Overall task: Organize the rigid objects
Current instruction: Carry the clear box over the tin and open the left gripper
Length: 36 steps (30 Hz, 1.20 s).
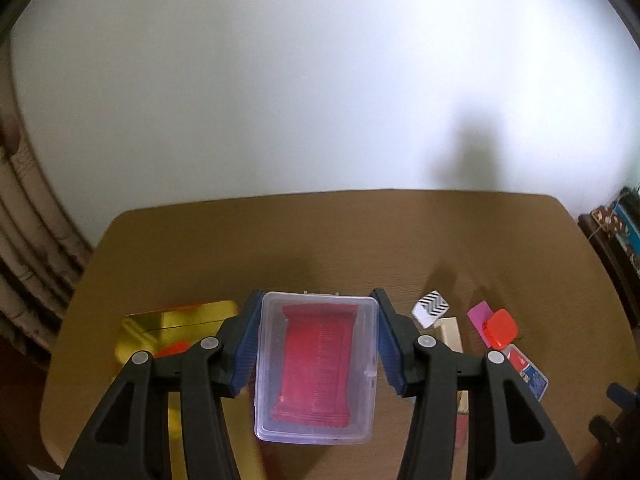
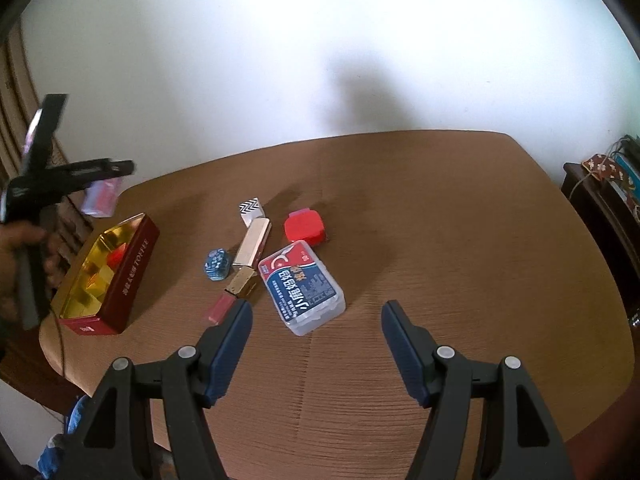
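My left gripper (image 1: 317,297) is shut on a clear plastic box (image 1: 316,364) with a red packet inside, its blue pads pressing on both long sides, well above the table. The right wrist view shows that gripper (image 2: 116,168) raised at the far left with the box (image 2: 102,198), above and behind an open red toffee tin (image 2: 132,272) with a gold inside (image 1: 176,320). My right gripper (image 2: 317,308) stands open over the table, nothing between its fingers. Just beyond it lies a clear box with a blue and red label (image 2: 304,288).
On the brown table (image 2: 460,240) lie a red square case (image 2: 304,227), a white box with black zigzags (image 2: 251,210), a gold tube (image 2: 252,248), a small blue piece (image 2: 216,266) and a pink tube (image 2: 220,308). A dark shelf (image 2: 600,208) stands at the right.
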Each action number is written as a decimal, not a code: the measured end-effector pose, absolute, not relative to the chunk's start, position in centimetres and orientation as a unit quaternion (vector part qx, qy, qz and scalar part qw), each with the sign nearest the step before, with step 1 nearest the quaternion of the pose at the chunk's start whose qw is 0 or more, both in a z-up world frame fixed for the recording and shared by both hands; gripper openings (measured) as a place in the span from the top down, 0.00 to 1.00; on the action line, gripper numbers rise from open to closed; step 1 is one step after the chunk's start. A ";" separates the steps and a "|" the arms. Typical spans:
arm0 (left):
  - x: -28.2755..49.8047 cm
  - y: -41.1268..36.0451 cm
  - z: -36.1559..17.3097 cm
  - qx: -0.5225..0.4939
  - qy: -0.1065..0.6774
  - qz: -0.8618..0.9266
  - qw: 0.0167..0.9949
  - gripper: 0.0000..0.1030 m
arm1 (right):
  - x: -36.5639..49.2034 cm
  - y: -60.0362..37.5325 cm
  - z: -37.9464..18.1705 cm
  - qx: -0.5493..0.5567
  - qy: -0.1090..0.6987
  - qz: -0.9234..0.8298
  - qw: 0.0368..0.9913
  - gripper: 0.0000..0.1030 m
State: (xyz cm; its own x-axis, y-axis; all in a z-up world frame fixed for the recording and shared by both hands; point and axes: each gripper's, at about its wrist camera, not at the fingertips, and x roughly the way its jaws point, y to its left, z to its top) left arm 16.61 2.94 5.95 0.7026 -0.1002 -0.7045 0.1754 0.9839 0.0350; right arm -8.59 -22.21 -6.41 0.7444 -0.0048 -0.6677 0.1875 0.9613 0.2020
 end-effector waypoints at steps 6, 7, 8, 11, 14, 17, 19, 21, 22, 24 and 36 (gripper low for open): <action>15.7 8.8 7.7 0.042 0.376 -0.039 0.925 0.53 | -8.6 -21.2 -6.8 0.124 0.362 -0.043 0.923 0.33; 15.7 10.1 8.0 0.037 0.378 -0.030 0.925 0.53 | -8.6 -21.0 -6.8 0.122 0.364 -0.041 0.922 0.33; 15.9 11.0 7.9 0.031 0.379 -0.022 0.925 0.53 | -8.6 -20.7 -6.8 0.117 0.366 -0.039 0.923 0.33; 16.4 14.7 8.8 0.015 0.384 0.005 0.923 0.53 | -8.6 -20.0 -6.6 0.106 0.363 -0.036 0.925 0.33; 16.6 17.4 8.2 -0.006 0.396 0.026 0.918 0.53 | -8.6 -19.7 -6.5 0.095 0.362 -0.037 0.927 0.33; 17.2 19.4 7.2 -0.028 0.410 0.038 0.911 0.53 | -8.3 -19.7 -6.9 0.092 0.368 -0.038 0.924 0.33; 17.3 20.3 6.7 -0.039 0.422 0.040 0.905 0.53 | -8.1 -19.8 -7.2 0.091 0.372 -0.041 0.923 0.33; 17.8 20.3 5.0 -0.056 0.436 0.036 0.897 0.53 | -7.9 -19.9 -7.5 0.091 0.376 -0.041 0.921 0.33; 18.0 20.1 4.4 -0.060 0.442 0.034 0.894 0.53 | -7.8 -19.8 -7.6 0.091 0.378 -0.042 0.921 0.33; 18.6 19.5 2.7 -0.066 0.459 0.027 0.886 0.53 | -7.6 -19.8 -7.9 0.090 0.381 -0.042 0.919 0.33; 23.5 16.5 -4.7 -0.103 0.522 0.031 0.846 0.53 | -6.3 -19.7 -9.5 0.083 0.406 -0.037 0.910 0.33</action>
